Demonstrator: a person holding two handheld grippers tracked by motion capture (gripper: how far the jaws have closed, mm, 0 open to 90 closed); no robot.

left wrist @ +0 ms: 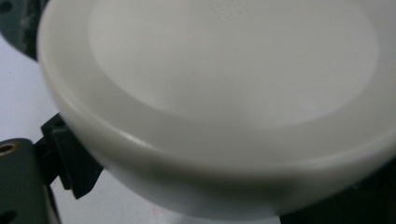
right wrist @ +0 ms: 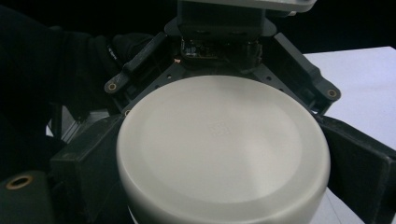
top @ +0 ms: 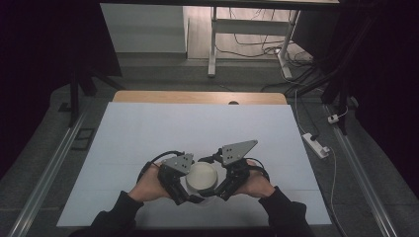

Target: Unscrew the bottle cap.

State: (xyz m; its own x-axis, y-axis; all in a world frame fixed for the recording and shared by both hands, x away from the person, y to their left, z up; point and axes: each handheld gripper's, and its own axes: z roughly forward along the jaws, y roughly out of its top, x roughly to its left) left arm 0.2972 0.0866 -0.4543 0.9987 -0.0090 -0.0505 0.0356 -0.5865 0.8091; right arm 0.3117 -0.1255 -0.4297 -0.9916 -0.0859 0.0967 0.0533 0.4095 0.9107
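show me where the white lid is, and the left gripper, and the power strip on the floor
White lid [right wrist: 223,140]: right gripper view, centre of its flat top.
Left gripper [top: 190,190]: high view, between its fingertips beside the lid.
Power strip [top: 316,144]: high view, middle of its white body, right of the table.

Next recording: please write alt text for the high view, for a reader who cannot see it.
A round white lidded container sits near the front edge of a white-covered table, flanked by the left hand-held gripper and the right hand-held gripper, each held by a dark-sleeved person. Beyond lie a dim floor and cables.
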